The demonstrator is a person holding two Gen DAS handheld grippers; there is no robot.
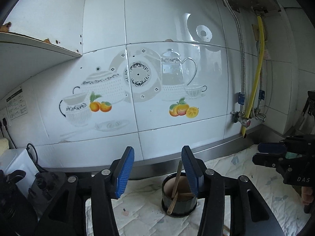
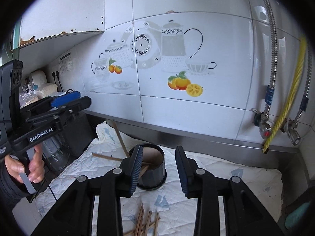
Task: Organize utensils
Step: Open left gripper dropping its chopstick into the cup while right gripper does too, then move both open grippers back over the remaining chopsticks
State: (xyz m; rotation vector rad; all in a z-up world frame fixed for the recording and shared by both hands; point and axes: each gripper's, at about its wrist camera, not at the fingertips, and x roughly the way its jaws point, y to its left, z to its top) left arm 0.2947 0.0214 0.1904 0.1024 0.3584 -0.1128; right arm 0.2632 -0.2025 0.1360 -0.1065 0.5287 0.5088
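Note:
A dark round utensil holder (image 1: 178, 200) stands on a white quilted cloth (image 1: 141, 212) and holds wooden chopsticks (image 1: 175, 188). My left gripper (image 1: 157, 172) is open and empty, just above and in front of the holder. In the right wrist view the holder (image 2: 152, 169) sits between and beyond my open, empty right gripper (image 2: 158, 169). Several loose chopsticks (image 2: 144, 223) lie on the cloth below it. One chopstick (image 2: 106, 157) lies left of the holder and another (image 2: 120, 137) leans against it. The left gripper (image 2: 70, 100) shows at left, the right gripper (image 1: 269, 153) at right.
A tiled wall (image 1: 157, 78) with teapot pictures backs a steel counter ledge (image 1: 216, 149). Pipes, a yellow hose (image 1: 256, 78) and valves (image 2: 265, 127) stand at the right corner. A shelf (image 1: 39, 45), sockets and kitchen clutter (image 2: 43, 90) are at the left.

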